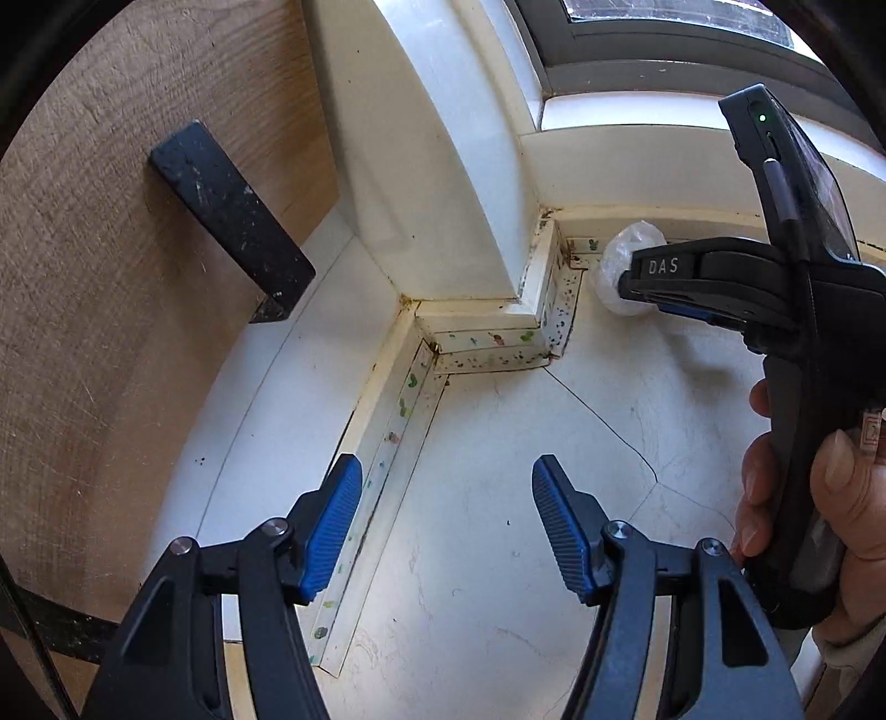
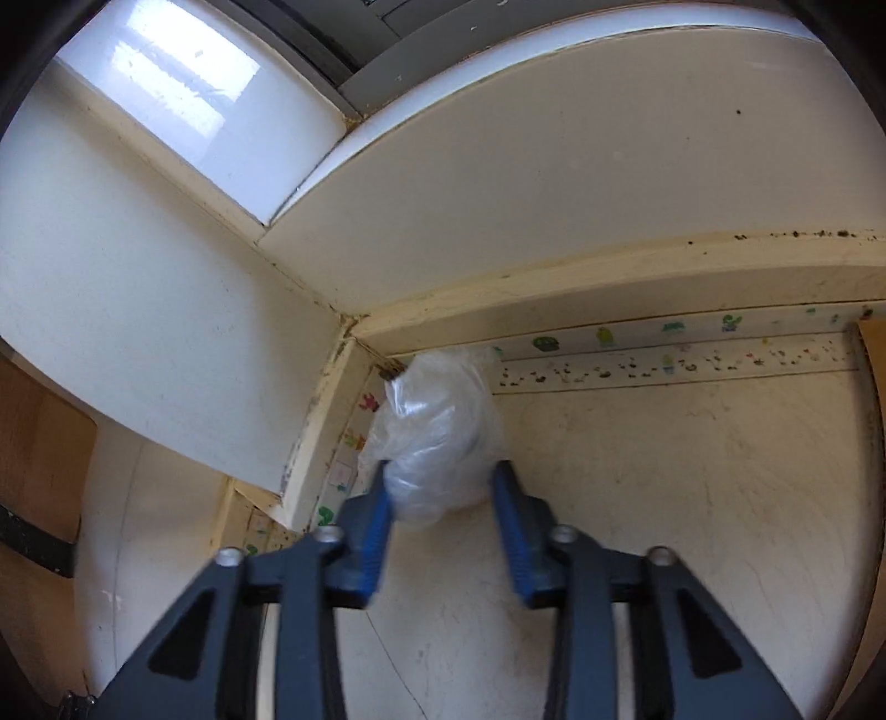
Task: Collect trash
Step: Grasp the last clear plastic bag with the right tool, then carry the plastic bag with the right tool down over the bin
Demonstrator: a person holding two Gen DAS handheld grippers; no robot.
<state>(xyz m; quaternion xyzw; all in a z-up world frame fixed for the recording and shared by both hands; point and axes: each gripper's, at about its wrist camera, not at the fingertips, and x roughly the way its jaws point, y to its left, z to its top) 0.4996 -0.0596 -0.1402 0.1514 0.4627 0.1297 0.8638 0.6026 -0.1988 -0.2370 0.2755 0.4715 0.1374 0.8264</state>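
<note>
A crumpled clear plastic bag (image 2: 437, 432) lies on the pale floor in the corner where two skirtings meet. My right gripper (image 2: 441, 476) has its blue pads against the bag's two sides, gripping its near end. From the left wrist view the same bag (image 1: 626, 255) shows behind the right gripper (image 1: 628, 291), which a person's hand (image 1: 830, 498) holds. My left gripper (image 1: 446, 498) hovers over the bare floor, open, with nothing between its fingers, well short of the bag.
A wooden panel (image 1: 111, 332) with a black metal bracket (image 1: 232, 221) stands at the left. A white wall column (image 1: 443, 166) juts out, edged by skirting with patterned tape (image 1: 487, 346). A window frame (image 1: 664, 50) is above. The floor (image 1: 554, 443) is cracked.
</note>
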